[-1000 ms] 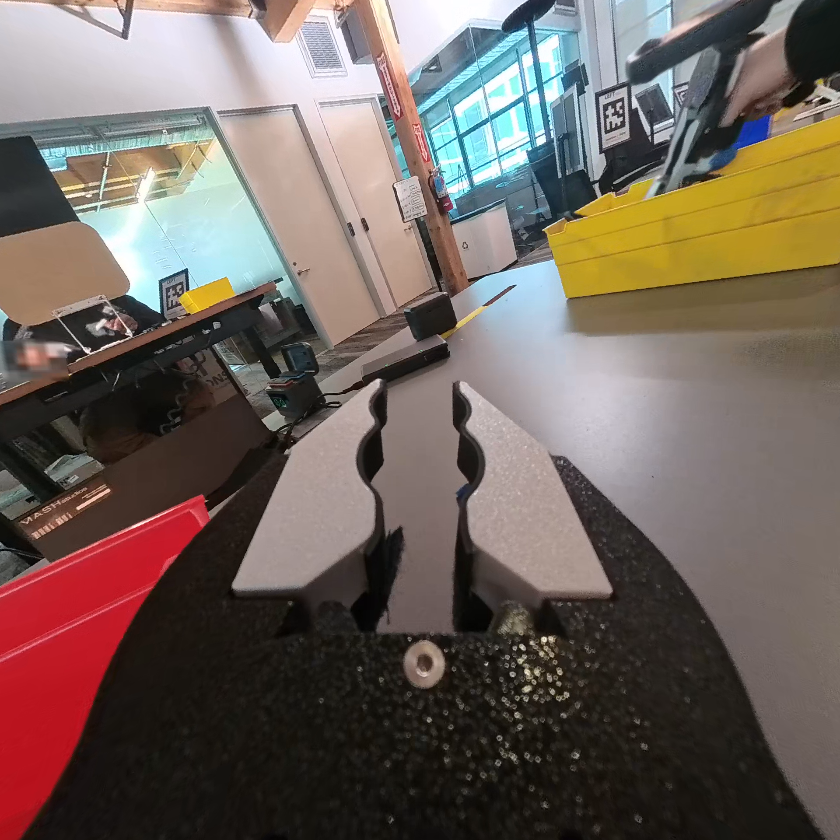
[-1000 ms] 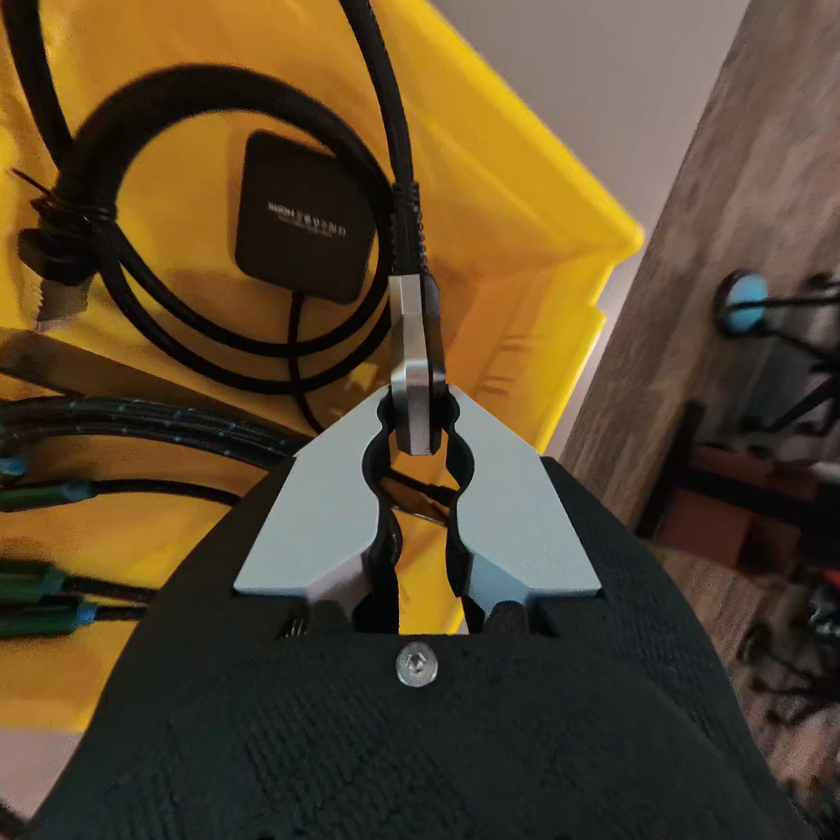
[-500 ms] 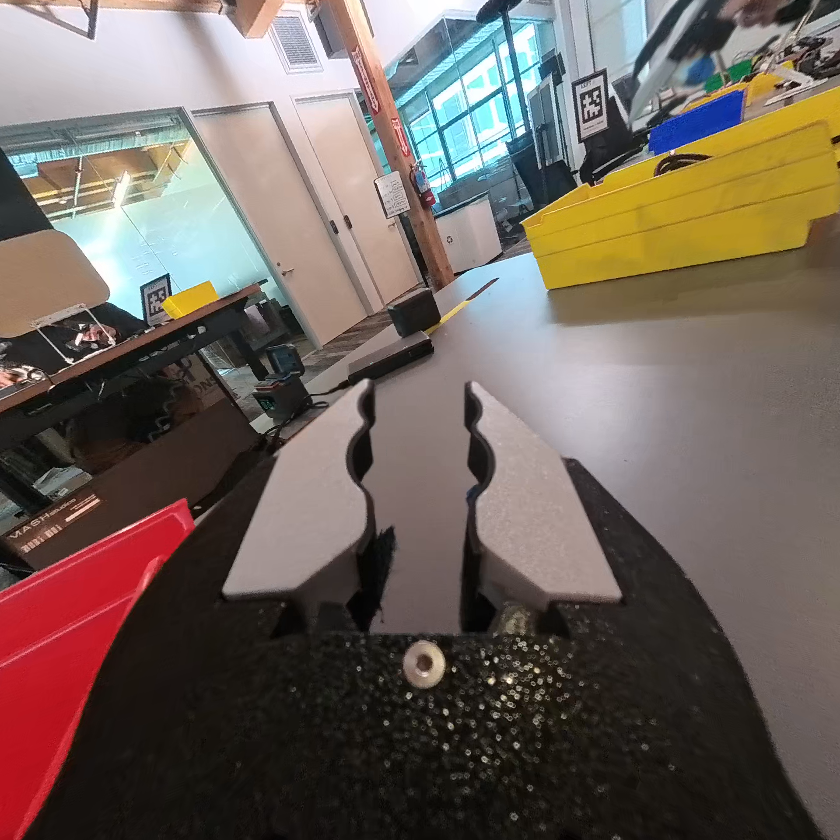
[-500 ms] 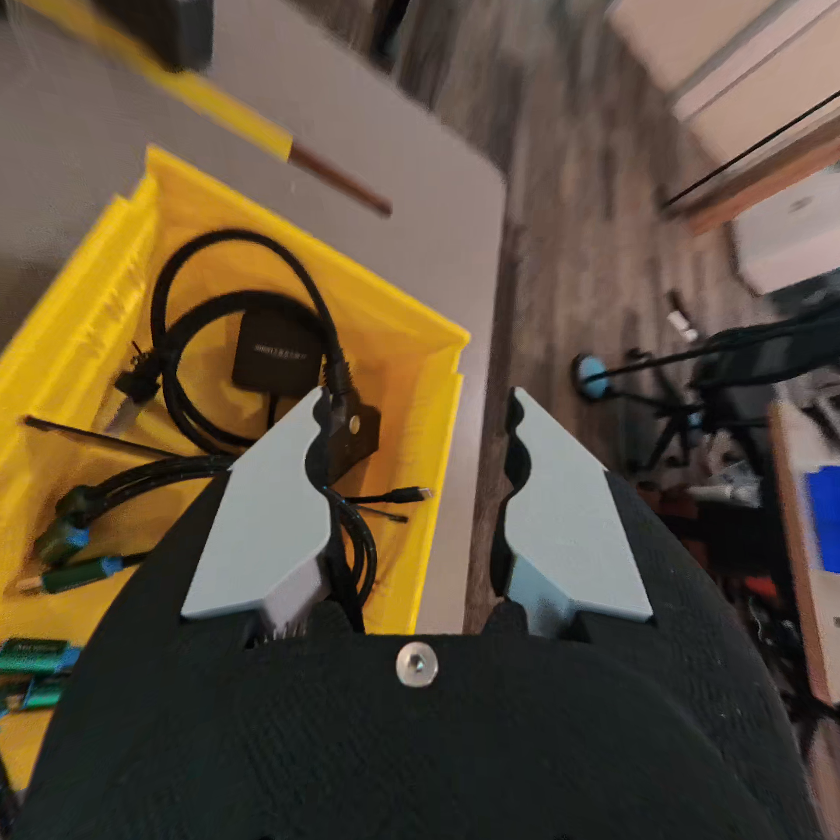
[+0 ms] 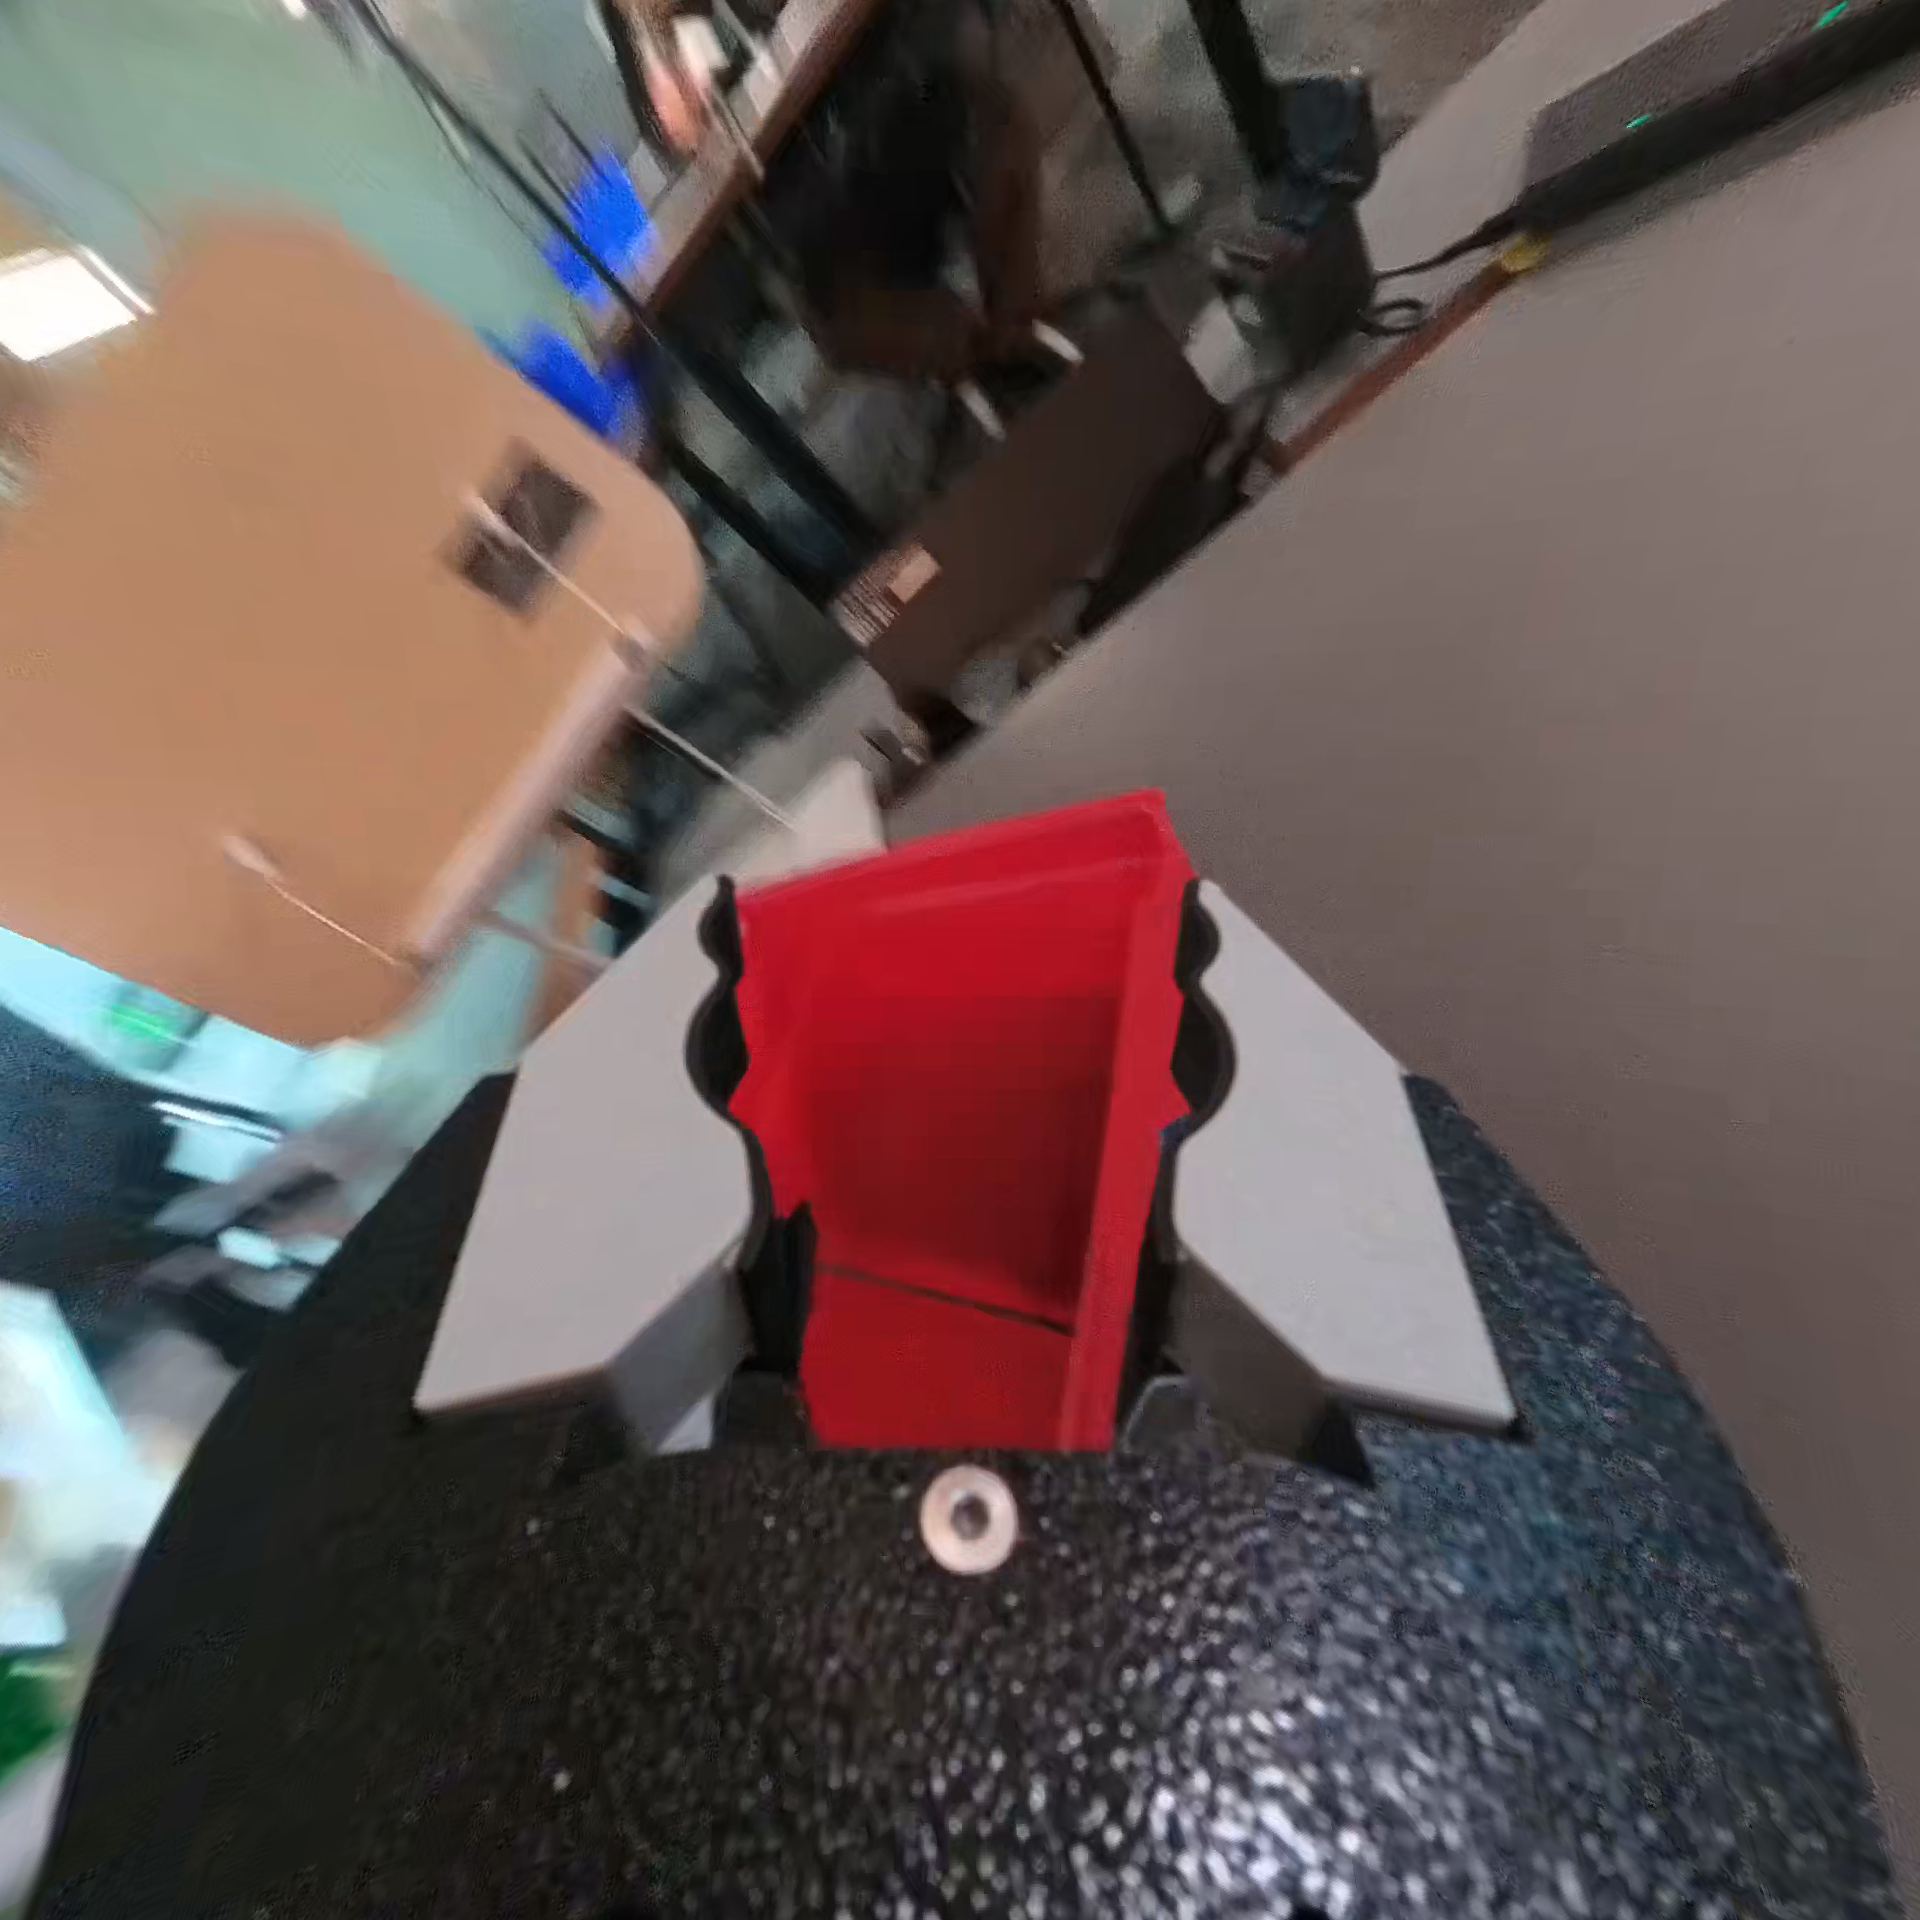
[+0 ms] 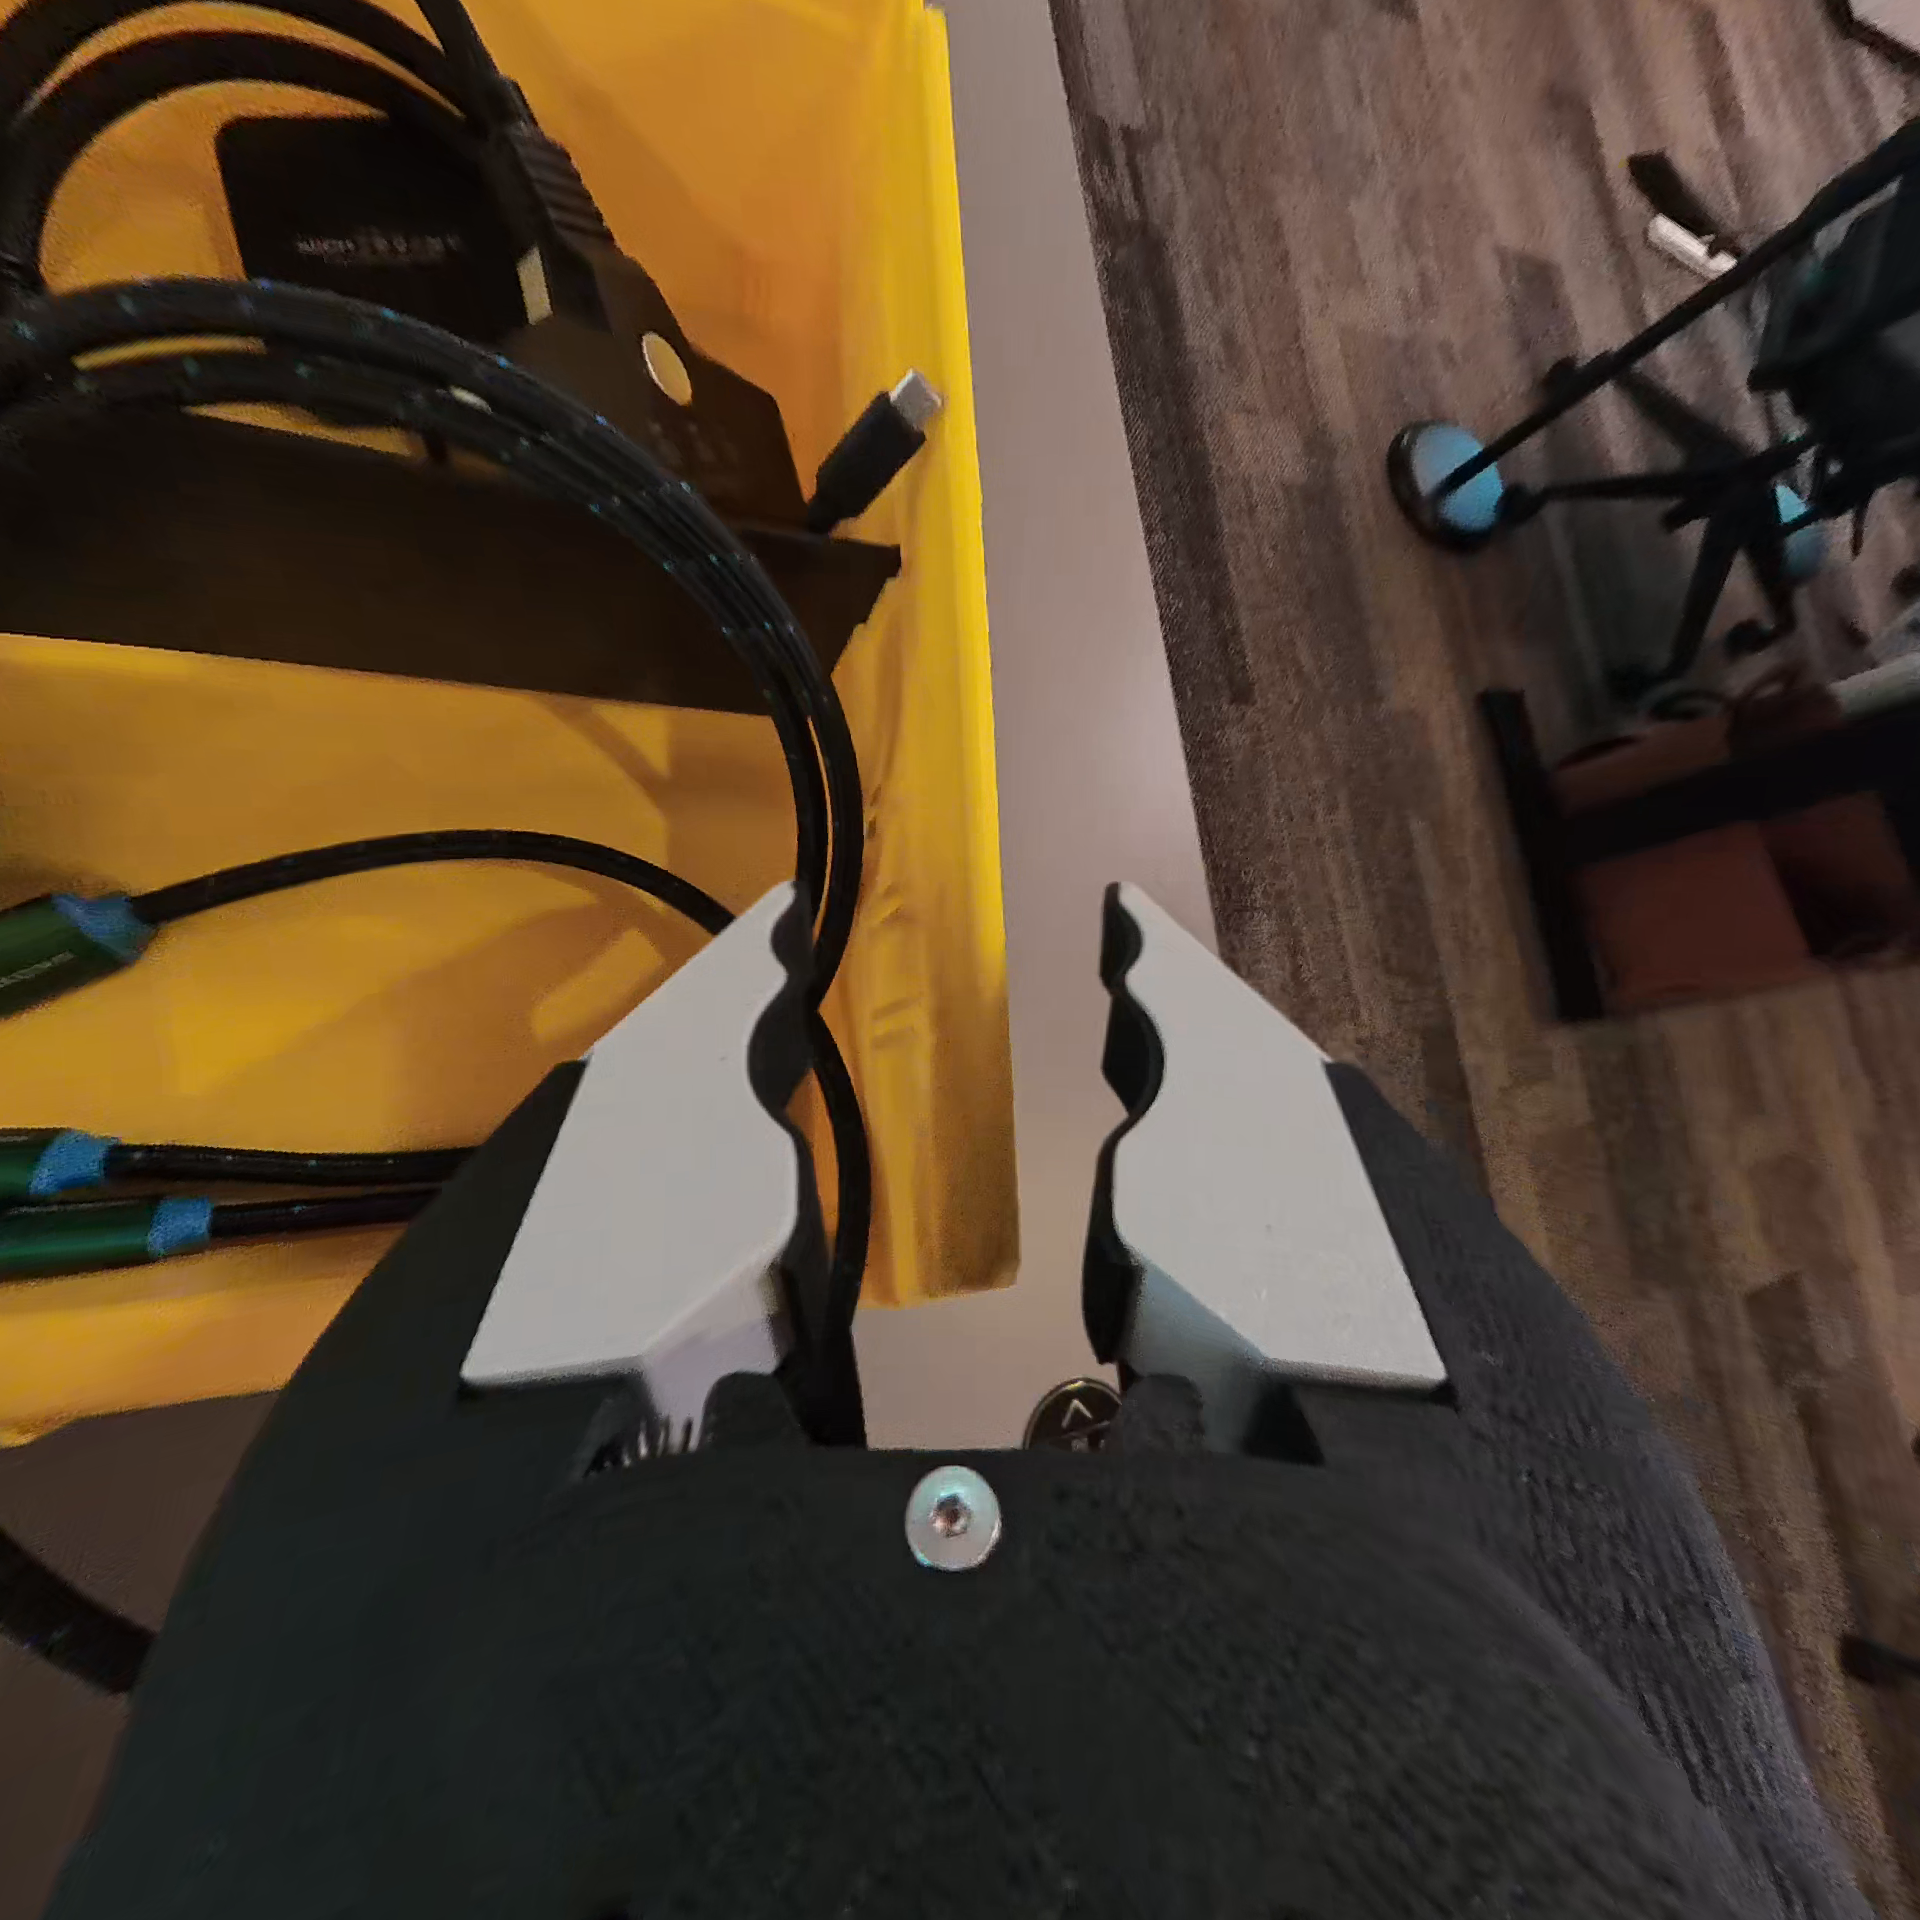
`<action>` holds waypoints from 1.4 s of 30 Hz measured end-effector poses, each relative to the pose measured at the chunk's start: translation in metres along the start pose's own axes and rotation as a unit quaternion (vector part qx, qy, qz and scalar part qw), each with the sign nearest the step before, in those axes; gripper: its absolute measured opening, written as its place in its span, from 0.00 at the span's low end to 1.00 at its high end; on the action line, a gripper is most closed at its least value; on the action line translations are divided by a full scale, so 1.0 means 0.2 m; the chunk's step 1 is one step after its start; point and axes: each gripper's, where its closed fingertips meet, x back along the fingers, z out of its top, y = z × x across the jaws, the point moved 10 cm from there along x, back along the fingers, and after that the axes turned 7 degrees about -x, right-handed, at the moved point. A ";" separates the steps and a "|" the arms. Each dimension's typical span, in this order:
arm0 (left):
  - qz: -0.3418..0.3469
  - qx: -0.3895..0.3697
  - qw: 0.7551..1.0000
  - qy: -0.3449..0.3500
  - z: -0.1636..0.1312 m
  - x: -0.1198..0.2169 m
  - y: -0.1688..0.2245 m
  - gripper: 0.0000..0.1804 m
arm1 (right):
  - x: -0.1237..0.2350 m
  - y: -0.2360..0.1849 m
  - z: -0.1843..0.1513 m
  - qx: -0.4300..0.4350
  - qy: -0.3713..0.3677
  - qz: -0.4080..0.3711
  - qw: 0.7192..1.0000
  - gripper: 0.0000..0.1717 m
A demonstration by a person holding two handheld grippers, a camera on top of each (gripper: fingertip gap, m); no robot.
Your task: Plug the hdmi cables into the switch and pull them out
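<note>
In the right wrist view my right gripper point(image 6: 956, 904) is open above the right wall of a yellow bin point(image 6: 935, 623). A black braided HDMI cable point(image 6: 727, 582) loops past the inner side of its left finger point(image 6: 665, 1143); the right finger stands clear of it. The black switch point(image 6: 717, 416) with a round button lies at the bin's far end, with a black square device point(image 6: 353, 218) beside it. Green HDMI plugs point(image 6: 62, 945) lie at the left. In the left wrist view my left gripper point(image 5: 956, 904) is wide open and empty over a red bin point(image 5: 935, 1091).
A small black plug point(image 6: 873, 457) leans on the yellow bin's wall. A black divider point(image 6: 416, 592) crosses that bin. The grey table point(image 5: 1558, 727) runs to the right of the red bin. Wooden floor point(image 6: 1351, 623) and a stand lie beyond the table edge. One gripper's finger ends stand about 75 centimeters off the other's. Between my right fingertips and the black square device point(image 6: 353, 218) there is roughly 20 centimeters.
My right gripper let go of the silver HDMI plug, opened, and moved along the yellow bin. My left gripper swung from the table toward the red bin and opened wide.
</note>
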 end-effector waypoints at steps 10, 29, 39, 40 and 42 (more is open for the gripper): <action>-0.204 0.070 0.919 -0.329 -0.56 0.00 0.04 0.59 | -0.11 -0.01 -0.06 -0.008 -0.066 0.042 0.997 0.20; -0.229 0.018 0.929 -0.291 -0.62 0.21 0.14 0.01 | 0.01 -0.50 0.00 0.028 -0.008 0.180 0.983 0.07; -0.086 0.070 0.972 -0.206 -0.65 0.62 0.00 0.01 | 0.10 -1.20 0.15 0.109 0.008 0.289 0.951 0.06; -0.070 0.074 0.975 -0.198 -0.65 0.65 -0.01 0.01 | 0.11 -1.29 0.15 0.109 0.010 0.303 0.947 0.06; -0.037 0.073 0.980 -0.181 -0.66 0.70 -0.02 0.01 | 0.14 -1.45 0.16 0.106 0.020 0.331 0.937 0.06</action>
